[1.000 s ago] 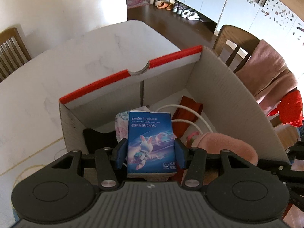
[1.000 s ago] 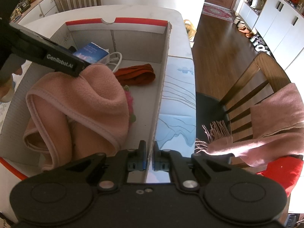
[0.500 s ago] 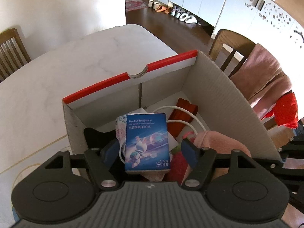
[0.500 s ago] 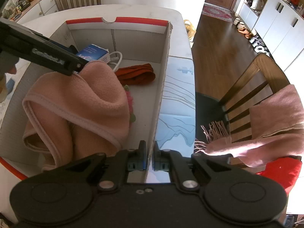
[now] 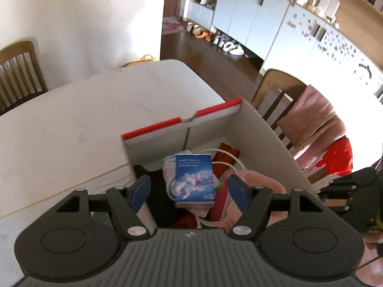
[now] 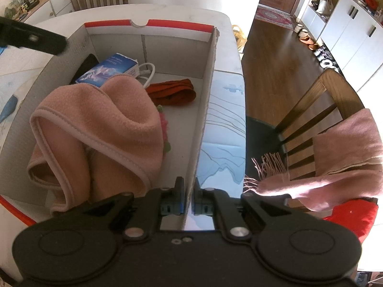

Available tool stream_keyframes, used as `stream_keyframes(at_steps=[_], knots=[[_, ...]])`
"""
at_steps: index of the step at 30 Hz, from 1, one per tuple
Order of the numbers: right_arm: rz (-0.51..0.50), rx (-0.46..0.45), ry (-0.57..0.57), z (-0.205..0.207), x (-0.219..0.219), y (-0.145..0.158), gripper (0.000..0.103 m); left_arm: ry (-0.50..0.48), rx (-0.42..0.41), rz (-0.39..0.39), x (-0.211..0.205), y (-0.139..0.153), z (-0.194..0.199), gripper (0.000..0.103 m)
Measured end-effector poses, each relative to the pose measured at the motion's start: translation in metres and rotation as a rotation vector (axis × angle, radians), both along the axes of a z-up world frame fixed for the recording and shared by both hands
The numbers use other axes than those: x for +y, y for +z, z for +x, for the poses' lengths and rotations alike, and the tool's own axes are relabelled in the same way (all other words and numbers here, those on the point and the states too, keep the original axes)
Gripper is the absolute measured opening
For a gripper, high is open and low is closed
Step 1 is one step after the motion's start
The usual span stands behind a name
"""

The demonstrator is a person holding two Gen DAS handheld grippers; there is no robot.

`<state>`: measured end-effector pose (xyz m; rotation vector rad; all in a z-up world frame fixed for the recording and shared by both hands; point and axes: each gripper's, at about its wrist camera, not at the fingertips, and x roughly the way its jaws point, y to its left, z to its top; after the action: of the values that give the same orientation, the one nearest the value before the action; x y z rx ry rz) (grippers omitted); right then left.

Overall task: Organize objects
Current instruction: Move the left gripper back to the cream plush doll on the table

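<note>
A blue tissue pack lies inside the red-rimmed cardboard box, on top of other items. My left gripper hangs open above the box, its blue pads well apart from the pack. In the right wrist view the same tissue pack rests at the box's far end beside a white cable, an orange cloth and a big pink towel. My right gripper is shut on the box's right wall at its near end.
The box stands on a white marble table. A wooden chair draped with a pink scarf and a red cloth stands right of the table. Another chair is at the far left. The left gripper's arm shows above the box's left wall.
My left gripper let go of the tissue pack, opened wide and rose back out of the box. The pack stays lying in the box. The right gripper kept still on the wall.
</note>
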<state>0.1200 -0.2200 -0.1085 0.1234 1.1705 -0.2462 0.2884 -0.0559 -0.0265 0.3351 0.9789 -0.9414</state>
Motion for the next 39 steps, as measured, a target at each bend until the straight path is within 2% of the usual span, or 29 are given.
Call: stream_keyframes(at_steps=[7, 12, 14, 21, 31, 39], knots=[[-0.005, 0.001, -0.002, 0.001, 0.001, 0.000, 0.004, 0.069, -0.019, -0.028, 0.049, 0.015, 0.010, 0.074], [-0.006, 0.003, -0.001, 0.000, 0.002, 0.001, 0.005, 0.133, -0.015, -0.017, 0.081, 0.012, 0.020, 0.076], [-0.005, 0.004, -0.003, 0.000, 0.002, 0.001, 0.005, 0.162, -0.006, -0.013, 0.092, 0.007, 0.024, 0.081], [-0.010, 0.011, -0.005, 0.001, 0.003, 0.001, 0.005, 0.263, 0.081, 0.011, 0.120, -0.024, 0.040, 0.083], [-0.004, 0.018, -0.017, 0.001, 0.001, 0.001, 0.006, 0.480, 0.299, 0.023, 0.123, -0.082, 0.075, 0.083], [0.004, 0.019, -0.023, 0.000, -0.001, 0.000, 0.007, 0.576, 0.307, 0.083, 0.110, -0.119, 0.092, 0.083]])
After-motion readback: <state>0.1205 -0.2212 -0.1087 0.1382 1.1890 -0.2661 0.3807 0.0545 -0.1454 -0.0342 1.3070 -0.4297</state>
